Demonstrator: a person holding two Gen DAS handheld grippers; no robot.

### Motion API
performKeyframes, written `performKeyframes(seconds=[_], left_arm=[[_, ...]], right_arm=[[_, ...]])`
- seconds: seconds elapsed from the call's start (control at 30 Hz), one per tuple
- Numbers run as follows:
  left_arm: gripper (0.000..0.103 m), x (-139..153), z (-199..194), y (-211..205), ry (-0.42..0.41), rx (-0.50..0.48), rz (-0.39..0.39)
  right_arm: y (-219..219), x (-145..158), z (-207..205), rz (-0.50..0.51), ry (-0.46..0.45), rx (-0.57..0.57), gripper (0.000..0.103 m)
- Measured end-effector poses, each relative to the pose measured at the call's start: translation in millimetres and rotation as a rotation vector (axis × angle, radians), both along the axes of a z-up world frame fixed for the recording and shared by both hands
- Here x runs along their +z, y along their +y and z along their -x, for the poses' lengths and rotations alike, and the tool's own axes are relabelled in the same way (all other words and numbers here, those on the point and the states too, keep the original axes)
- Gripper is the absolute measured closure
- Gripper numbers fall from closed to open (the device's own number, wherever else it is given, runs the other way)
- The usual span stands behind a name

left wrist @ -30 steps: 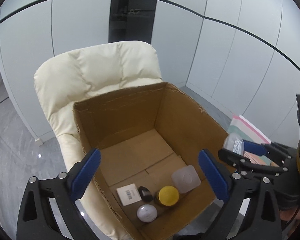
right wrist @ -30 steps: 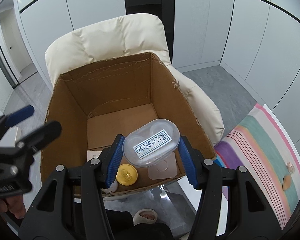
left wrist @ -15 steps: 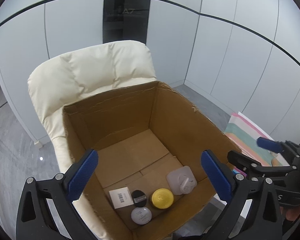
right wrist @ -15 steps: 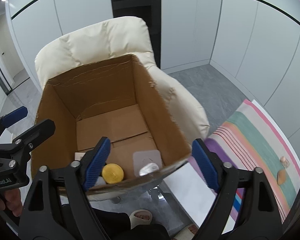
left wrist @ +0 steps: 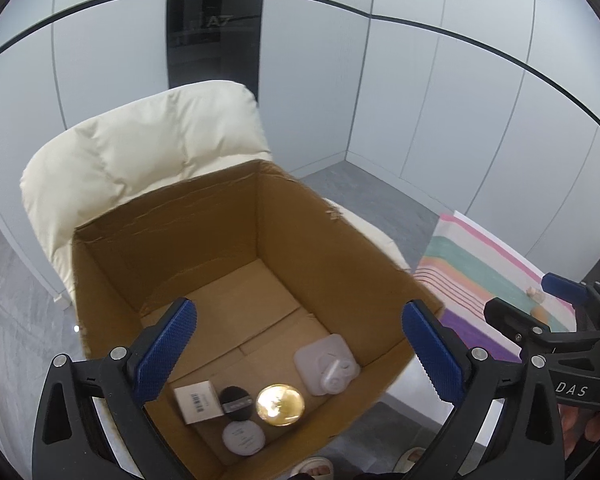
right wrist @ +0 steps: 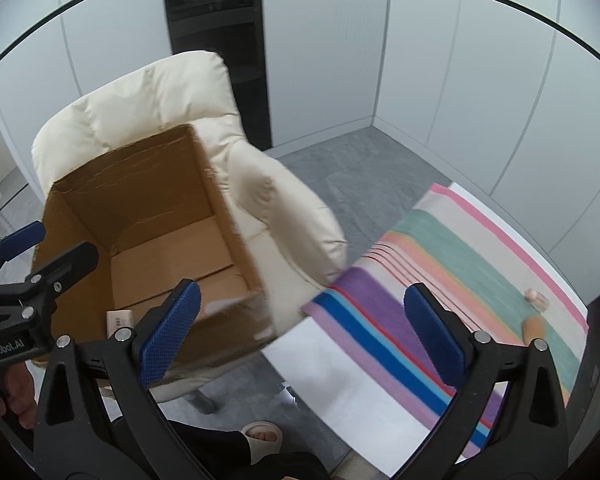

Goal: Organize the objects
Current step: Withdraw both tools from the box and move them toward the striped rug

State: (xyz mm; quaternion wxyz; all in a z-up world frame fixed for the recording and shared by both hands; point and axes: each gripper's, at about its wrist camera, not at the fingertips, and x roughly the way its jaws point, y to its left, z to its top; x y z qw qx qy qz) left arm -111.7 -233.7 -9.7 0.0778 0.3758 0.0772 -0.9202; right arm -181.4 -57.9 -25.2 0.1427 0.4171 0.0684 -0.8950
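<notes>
Labelled clear container (left wrist: pixel 327 368) dropped into cardboard box (left wrist: pixel 324 248); right gripper (right wrist: pixel 300 332) jaws just opened, empty; left gripper (left wrist: pixel 300 348) agape; "GenRobot.AI" legible.

Cardboard box (left wrist: pixel 332 264) on cream armchair (left wrist: pixel 139 148)

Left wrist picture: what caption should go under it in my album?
Open left gripper above a cardboard box on a cream chair.

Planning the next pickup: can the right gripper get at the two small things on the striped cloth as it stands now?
Probably yes. The right gripper is open and empty above the striped cloth, and nothing lies between it and the two small objects near the far edge.
</notes>
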Motion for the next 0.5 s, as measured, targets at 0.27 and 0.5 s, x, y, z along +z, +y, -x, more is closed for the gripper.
performKeyframes(seconds=[0.27,0.5], left_arm=[[0.0,-2,16,42,-0.008,-0.073,0.014],[0.0,-2,26,72,-0.011,-0.126,0.022]], right_arm=[[46,1,1,0.005,0.001,-0.071,0.0],[75,1,0,0.012,-0.002,-0.114,0.0]])
